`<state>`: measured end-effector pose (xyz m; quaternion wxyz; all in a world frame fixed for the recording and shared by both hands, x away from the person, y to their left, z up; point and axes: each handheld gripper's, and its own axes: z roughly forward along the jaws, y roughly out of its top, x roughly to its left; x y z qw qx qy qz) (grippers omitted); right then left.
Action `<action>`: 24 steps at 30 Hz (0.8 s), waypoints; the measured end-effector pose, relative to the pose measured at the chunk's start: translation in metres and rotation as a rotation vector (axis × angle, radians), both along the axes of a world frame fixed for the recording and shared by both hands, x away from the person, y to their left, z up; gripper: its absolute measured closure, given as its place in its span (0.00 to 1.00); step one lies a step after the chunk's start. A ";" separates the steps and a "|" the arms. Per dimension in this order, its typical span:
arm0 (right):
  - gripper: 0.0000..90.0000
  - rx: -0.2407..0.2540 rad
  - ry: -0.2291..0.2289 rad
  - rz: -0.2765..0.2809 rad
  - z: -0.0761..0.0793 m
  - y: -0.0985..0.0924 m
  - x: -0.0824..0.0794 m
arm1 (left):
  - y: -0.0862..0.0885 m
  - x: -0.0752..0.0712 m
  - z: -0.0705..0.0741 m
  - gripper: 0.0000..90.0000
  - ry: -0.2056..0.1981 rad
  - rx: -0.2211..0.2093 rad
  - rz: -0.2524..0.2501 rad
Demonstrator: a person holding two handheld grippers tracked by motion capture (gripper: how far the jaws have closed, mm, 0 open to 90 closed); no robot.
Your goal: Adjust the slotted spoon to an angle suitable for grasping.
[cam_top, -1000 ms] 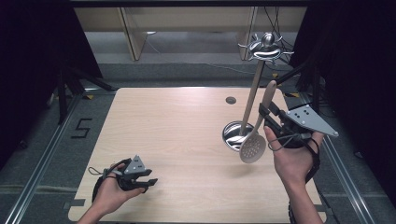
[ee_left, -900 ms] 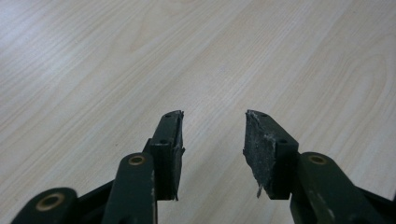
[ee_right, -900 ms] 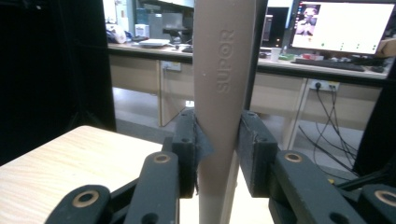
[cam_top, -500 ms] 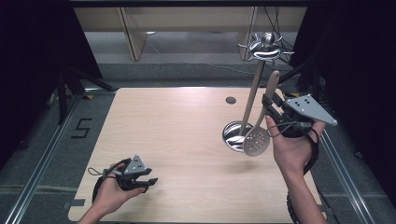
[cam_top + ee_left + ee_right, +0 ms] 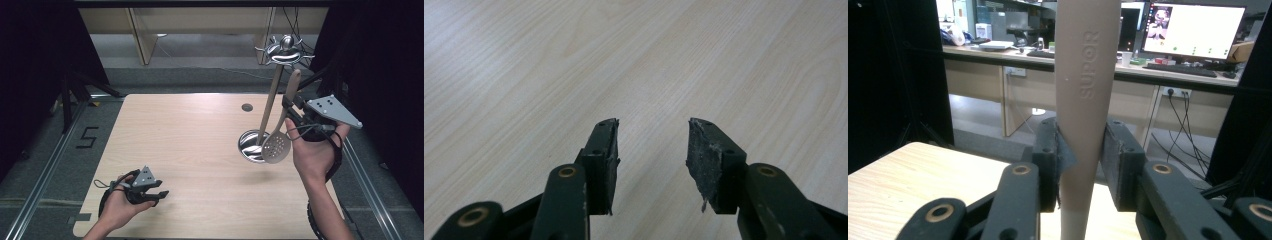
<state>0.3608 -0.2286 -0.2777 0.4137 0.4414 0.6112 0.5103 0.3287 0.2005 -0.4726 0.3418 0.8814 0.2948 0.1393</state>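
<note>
A slotted spoon [image 5: 276,147] with a beige handle [image 5: 1087,75] hangs upright in the air at the table's right side. My right gripper [image 5: 289,107] is shut on that handle, whose sides the pads [image 5: 1048,150] press. The spoon's perforated head is just in front of the round steel base [image 5: 250,145] of a utensil stand [image 5: 270,100], whose hooked top [image 5: 285,52] rises behind the handle. Near the table's front left corner my left gripper [image 5: 160,196] rests low in a hand. Its jaws are open over bare wood [image 5: 652,145], with nothing between them.
The light wooden table [image 5: 190,140] has a small dark cable hole [image 5: 247,107] behind the stand. Dark floor with metal rails runs along both sides. Office desks and a lit monitor [image 5: 1193,30] stand beyond the far edge.
My right gripper has lifted the slotted spoon a little and brought it closer to the stand's pole. The left gripper has stayed where it was.
</note>
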 end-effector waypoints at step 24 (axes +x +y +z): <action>0.79 0.005 0.015 -0.017 0.004 0.000 0.009 | 0.001 0.000 -0.001 0.59 0.007 -0.006 0.021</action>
